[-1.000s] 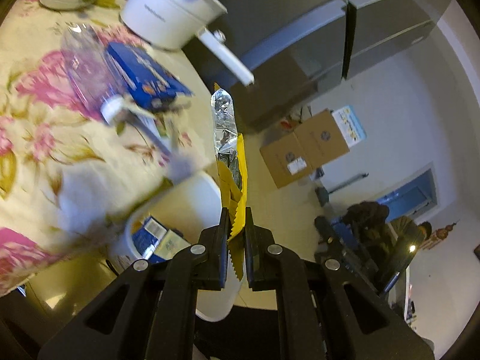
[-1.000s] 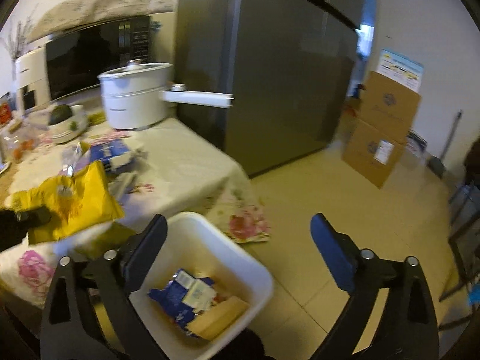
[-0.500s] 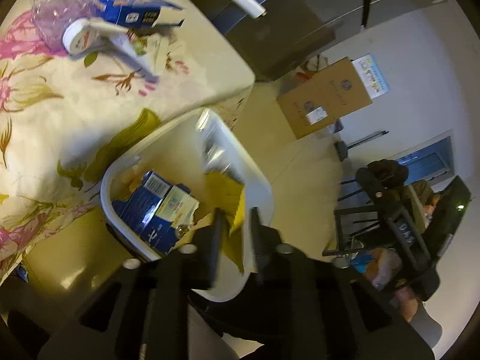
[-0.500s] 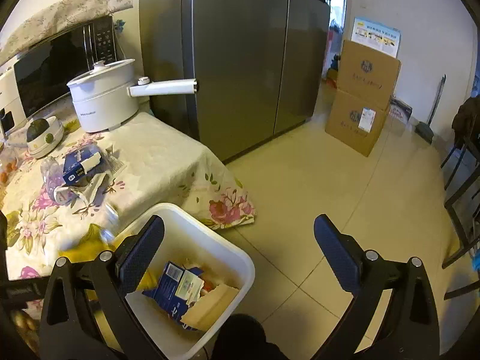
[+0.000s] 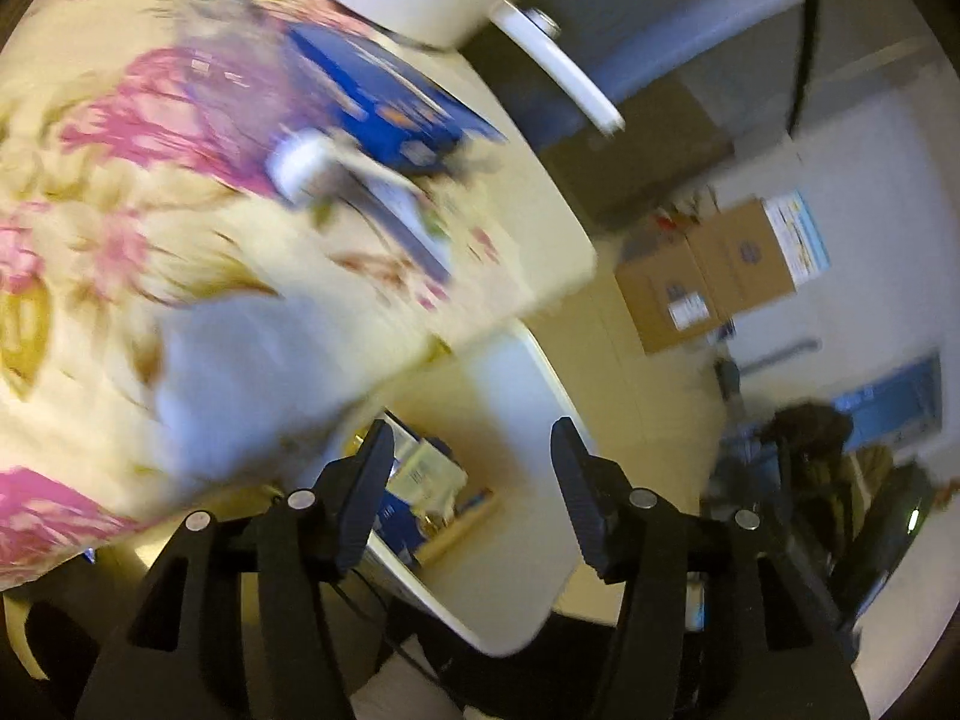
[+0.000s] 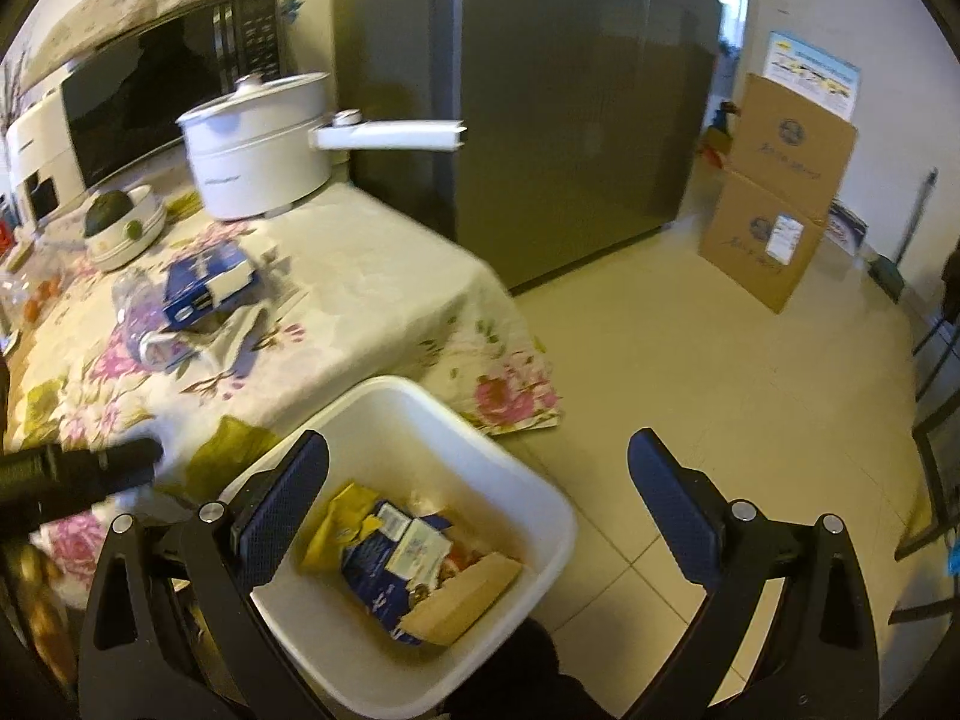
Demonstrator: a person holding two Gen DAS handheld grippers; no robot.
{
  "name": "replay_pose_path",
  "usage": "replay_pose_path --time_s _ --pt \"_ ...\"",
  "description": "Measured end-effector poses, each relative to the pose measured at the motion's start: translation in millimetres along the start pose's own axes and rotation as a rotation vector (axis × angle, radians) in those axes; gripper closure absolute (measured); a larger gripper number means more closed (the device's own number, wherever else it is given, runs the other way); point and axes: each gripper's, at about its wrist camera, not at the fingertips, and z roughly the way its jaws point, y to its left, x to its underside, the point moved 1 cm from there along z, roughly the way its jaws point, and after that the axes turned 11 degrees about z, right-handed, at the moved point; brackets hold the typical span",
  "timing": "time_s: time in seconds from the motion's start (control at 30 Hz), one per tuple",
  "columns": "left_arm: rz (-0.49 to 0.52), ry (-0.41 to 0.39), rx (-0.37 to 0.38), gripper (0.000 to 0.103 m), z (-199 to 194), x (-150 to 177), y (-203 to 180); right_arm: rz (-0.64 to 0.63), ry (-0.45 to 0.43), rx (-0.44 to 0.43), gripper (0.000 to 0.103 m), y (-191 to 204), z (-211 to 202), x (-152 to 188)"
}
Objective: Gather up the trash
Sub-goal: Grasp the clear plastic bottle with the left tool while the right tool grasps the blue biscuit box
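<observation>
A white trash bin stands on the floor beside the table; it also shows in the left wrist view. In it lie a yellow snack bag, a blue packet and a piece of cardboard. My left gripper is open and empty above the bin's edge. My right gripper is open and empty over the bin. On the floral tablecloth lie a blue box, a crumpled clear plastic wrapper and a white item.
A white pot with a long handle, a small white bowl and a microwave stand at the table's back. A grey fridge and stacked cardboard boxes are beyond. Chairs stand at the right.
My left gripper held the yellow snack bag, moved over the bin and opened; the bag now lies in the bin. The left gripper has swung back toward the table. The right gripper stayed open.
</observation>
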Motion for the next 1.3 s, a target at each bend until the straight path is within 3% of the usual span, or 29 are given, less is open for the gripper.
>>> replay_pose_path --time_s 0.2,0.5,0.67,0.9,1.1,1.3 --pt "-0.173 -0.08 -0.085 0.044 -20 -36 52 -0.04 0.041 -0.054 0.007 24 6 3" --pt "-0.299 -0.182 -0.199 0.042 -29 -90 92 -0.097 0.072 -0.08 0.007 41 11 9" --pt "-0.322 -0.188 -0.232 0.041 -20 -120 99 -0.114 0.089 -0.098 0.007 46 14 11" --pt "-0.372 -0.15 -0.358 0.039 0 -141 112 -0.115 0.098 -0.11 0.007 48 14 10" --pt "-0.427 -0.056 -0.352 0.039 20 -141 121 -0.12 0.102 -0.113 0.007 52 16 10" --pt "-0.376 -0.135 -0.279 0.043 -2 -135 122 -0.126 0.129 -0.125 0.007 62 23 7"
